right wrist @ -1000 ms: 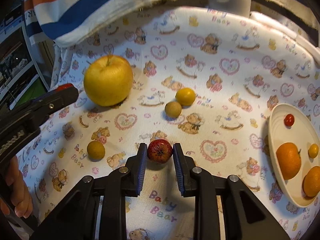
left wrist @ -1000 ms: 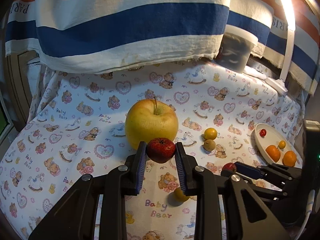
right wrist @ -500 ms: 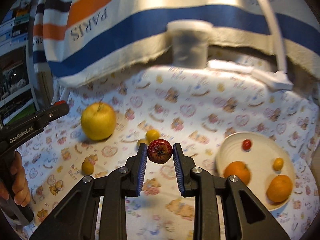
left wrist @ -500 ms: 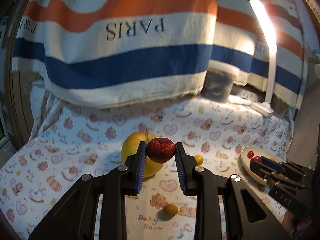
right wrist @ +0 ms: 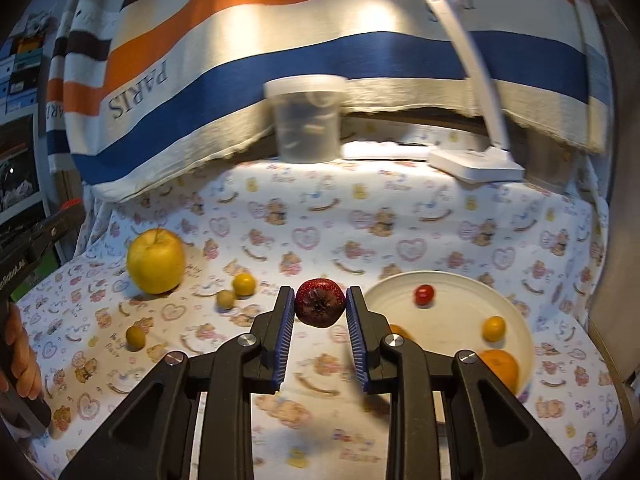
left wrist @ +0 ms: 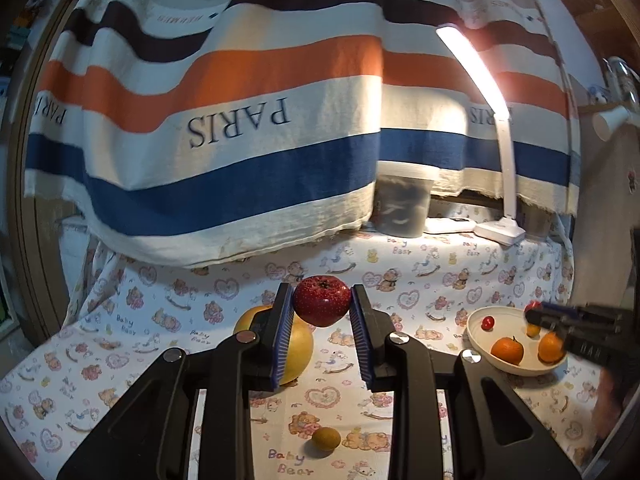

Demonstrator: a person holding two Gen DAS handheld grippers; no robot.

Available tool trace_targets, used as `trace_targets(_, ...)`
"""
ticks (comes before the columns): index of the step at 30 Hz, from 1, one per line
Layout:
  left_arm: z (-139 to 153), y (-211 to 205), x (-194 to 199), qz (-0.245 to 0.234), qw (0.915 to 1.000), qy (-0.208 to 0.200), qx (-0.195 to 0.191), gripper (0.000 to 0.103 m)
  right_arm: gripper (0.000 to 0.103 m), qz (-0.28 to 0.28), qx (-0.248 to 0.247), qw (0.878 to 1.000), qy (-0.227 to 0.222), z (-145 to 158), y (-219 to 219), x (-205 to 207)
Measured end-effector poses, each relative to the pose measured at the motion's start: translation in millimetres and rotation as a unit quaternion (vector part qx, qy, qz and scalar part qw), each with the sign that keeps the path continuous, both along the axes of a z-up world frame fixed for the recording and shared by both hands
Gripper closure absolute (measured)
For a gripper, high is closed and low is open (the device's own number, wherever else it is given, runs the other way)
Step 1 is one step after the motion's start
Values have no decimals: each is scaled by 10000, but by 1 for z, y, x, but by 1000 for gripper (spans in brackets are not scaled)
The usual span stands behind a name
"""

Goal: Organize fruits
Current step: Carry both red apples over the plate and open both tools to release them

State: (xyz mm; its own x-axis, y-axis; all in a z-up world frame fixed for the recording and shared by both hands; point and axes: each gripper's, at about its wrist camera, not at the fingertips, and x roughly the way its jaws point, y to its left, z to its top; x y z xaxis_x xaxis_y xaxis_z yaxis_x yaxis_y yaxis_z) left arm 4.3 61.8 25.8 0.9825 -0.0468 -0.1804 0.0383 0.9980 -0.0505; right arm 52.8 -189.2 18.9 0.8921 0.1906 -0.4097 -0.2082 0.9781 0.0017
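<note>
A: Both hands are loaded. The left gripper [left wrist: 322, 306] has its fingers [left wrist: 280, 332] clamped on a dark red fruit [left wrist: 322, 300], and the right gripper [right wrist: 319, 307] is pinched the same way on a second red fruit [right wrist: 319, 307]

B: Where are they carried?

A: Both fruits are off the table [right wrist: 360, 216], gripped across their widest part near the finger ends, which I judge gives the ribbed blue pads the firmest seat on a round skin. The right one hangs just left of the white plate [right wrist: 516, 304], close to its near rim

B: So the plate is the sorting spot?

A: That is my reading: it already holds a cherry tomato [right wrist: 424, 294], a small yellow fruit [right wrist: 493, 329] and two oranges [right wrist: 498, 368], one half hidden behind the right fingers. Loose on the bear-print cloth at the left are a yellow apple [right wrist: 156, 261], a yellow round fruit [right wrist: 244, 284] and two small brownish ones [right wrist: 225, 299]

B: And the left hand?

A: Farther from the plate, above the apple side (its view shows the other gripper reaching over the plate at the far right). I think it should wait its turn so the two tools do not crowd one rim

B: Any risk?

A: A round fruit released on the plate's sloping wall could roll into the oranges, so a low release suits best
</note>
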Motion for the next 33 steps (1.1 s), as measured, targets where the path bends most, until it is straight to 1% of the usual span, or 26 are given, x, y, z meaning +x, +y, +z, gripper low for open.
trace_targets(2,0,-7,-2,-14,9999,-46,149,76,76,-85,113,9999,-79,3,-15,-2)
trace_targets(5,3,-17,-4,-145,9995,-102,246,76,76,-200,296,9991,-220,9,-39,-5)
trace_targets(9,11,-40,-3,-343,9984,-122,439,76,76,-367,381,9983,-261,17,-61,-4)
trace_targets(13,20,-65,5,-653,9971,-17,400,76,76,-471,445,9973,-347,23,-81,-8)
trace_targets(18,27,-104,16,-954,9946,-67,399,76,76,-604,577,9953,-488,25,-101,-16)
trace_targets(23,21,-142,35,-1239,9917,119,334,76,76,-585,704,9952,-353,23,-113,-12)
trace_targets(26,14,-162,50,-1368,9892,361,375,76,76,-562,686,9958,-217,20,-117,-8)
trace_targets(27,11,-169,58,-1456,9871,540,377,76,76,-531,700,9960,-163,19,-118,-7)
trace_targets(29,4,-181,71,-1369,9849,947,486,76,76,-499,707,9962,-8,16,-119,-3)
trace_targets(30,0,-185,77,-1409,9821,1163,463,76,76,-504,729,9961,30,15,-120,-2)
trace_targets(31,-4,-187,82,-1575,9774,1356,376,76,76,-490,753,9959,99,13,-121,-1)
trace_targets(33,-13,-192,87,-1788,9681,1725,329,76,76,-446,682,9960,379,10,-122,6)
